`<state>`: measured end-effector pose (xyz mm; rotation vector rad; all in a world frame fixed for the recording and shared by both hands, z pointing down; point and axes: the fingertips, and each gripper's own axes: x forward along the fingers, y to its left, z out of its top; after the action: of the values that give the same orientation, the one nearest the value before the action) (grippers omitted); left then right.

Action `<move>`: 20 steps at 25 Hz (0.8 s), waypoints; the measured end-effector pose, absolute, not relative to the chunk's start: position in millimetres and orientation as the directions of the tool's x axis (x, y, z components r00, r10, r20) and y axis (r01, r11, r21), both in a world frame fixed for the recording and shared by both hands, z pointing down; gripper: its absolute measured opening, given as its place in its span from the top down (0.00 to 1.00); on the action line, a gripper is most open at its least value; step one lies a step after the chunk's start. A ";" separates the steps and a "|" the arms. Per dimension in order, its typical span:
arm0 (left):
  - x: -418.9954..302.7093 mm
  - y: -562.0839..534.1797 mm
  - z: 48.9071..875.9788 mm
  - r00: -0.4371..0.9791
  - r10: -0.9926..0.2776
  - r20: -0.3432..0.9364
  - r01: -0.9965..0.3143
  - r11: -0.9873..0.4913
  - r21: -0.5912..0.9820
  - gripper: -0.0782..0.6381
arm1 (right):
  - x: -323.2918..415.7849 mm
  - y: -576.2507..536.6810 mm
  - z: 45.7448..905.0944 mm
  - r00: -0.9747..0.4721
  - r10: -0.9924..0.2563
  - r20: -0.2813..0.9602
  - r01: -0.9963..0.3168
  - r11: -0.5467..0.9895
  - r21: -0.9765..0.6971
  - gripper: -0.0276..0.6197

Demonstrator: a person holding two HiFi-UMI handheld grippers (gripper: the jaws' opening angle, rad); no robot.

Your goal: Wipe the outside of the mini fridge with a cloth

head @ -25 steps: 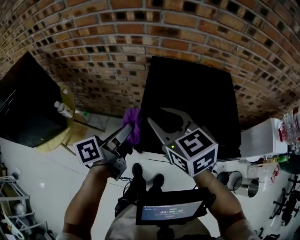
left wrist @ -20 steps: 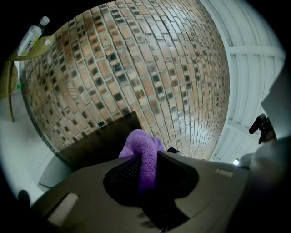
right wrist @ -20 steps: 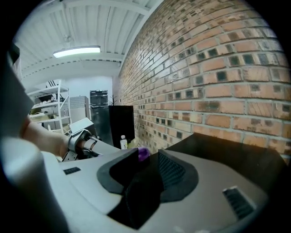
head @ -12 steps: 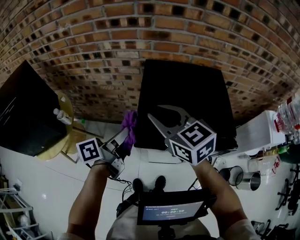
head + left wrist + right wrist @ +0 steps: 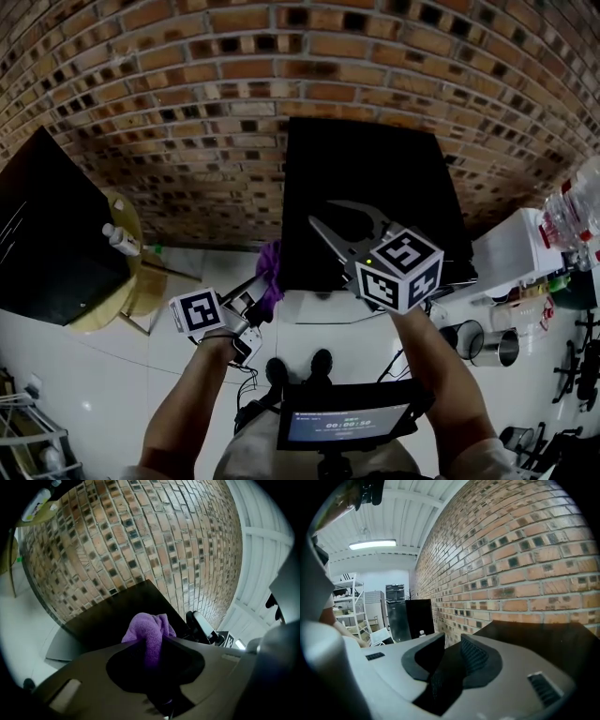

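The left tool [image 5: 151, 644] clamps the purple cloth [image 5: 146, 625], seemingly at the mini fridge's [image 5: 366, 178] front-left corner. The right tool [image 5: 452, 645], empty and slightly parted, has just been closing over its top.

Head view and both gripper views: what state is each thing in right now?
purple cloth: bunched, clamped in the left gripper, at the side of the mini fridge.
left gripper: shut on the purple cloth.
right gripper: jaws have just been closing, a gap left, nothing between them, over the fridge top.
mini fridge: upright against the brick wall.
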<state>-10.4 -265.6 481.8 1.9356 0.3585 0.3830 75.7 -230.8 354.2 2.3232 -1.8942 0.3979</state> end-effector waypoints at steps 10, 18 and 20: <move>-6.3 -265.4 501.2 0.917 0.381 0.114 0.060 -0.416 0.907 0.78 | 80.9 -230.5 354.3 0.223 -0.935 0.277 -0.965 -0.252 -0.073 0.80; -6.8 -265.2 532.0 0.917 0.365 0.163 0.022 -0.453 0.891 0.78 | 82.1 -229.7 354.1 0.236 -0.932 0.276 -0.961 -0.265 -0.073 0.80; -6.2 -264.9 538.4 0.918 0.362 0.164 0.020 -0.455 0.890 0.78 | 82.2 -229.5 354.1 0.238 -0.931 0.276 -0.961 -0.267 -0.074 0.80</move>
<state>-6.2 -264.9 538.4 2.0140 0.2753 0.4040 82.2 -229.5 354.1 2.3820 -1.8298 0.4044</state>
